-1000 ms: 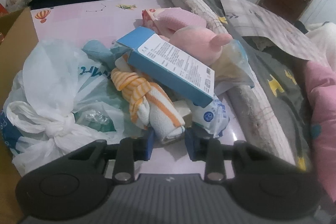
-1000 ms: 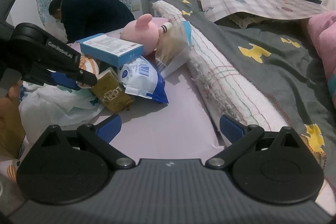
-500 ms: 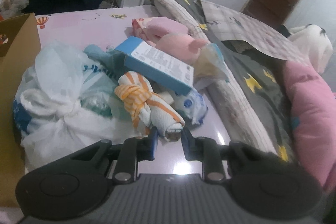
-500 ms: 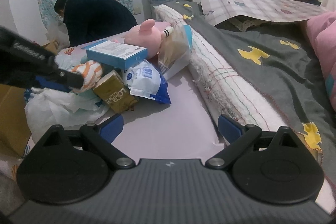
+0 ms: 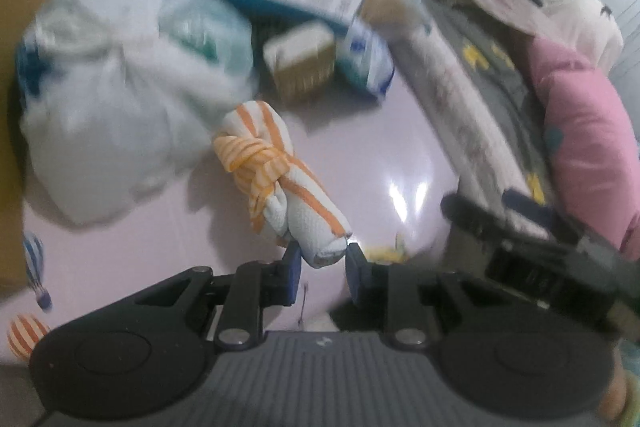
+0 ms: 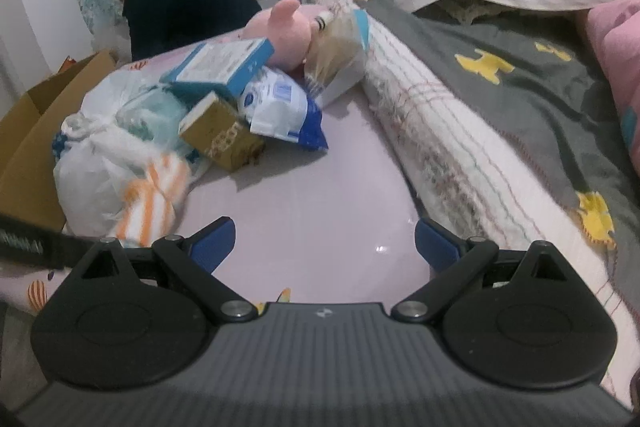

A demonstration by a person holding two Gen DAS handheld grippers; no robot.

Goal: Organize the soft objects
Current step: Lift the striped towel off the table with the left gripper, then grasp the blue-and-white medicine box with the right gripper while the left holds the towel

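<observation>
A knotted white towel with orange stripes (image 5: pixel 276 183) hangs clear of the pile above the pink mat (image 5: pixel 380 155). My left gripper (image 5: pixel 322 259) is shut on its near end, both blue pads pressing the cloth. From the right wrist the towel (image 6: pixel 150 203) shows blurred at the lower left, in front of the white bag. My right gripper (image 6: pixel 324 243) stands open over bare mat, nothing between its fingers. A pink plush toy (image 6: pixel 288 31) lies at the back of the pile.
The pile holds a tied white plastic bag (image 5: pixel 104 115), a blue box (image 6: pixel 224 63), a brown box (image 6: pixel 220 135) and a blue-white packet (image 6: pixel 284 107). A cardboard box (image 6: pixel 28 135) stands left. A rolled blanket (image 6: pixel 440 131) borders the mat on the right. A person (image 6: pixel 180 11) crouches behind.
My left gripper closed on the striped towel's end and drew it out of the pile toward the near side of the mat. The right gripper stayed put and open.
</observation>
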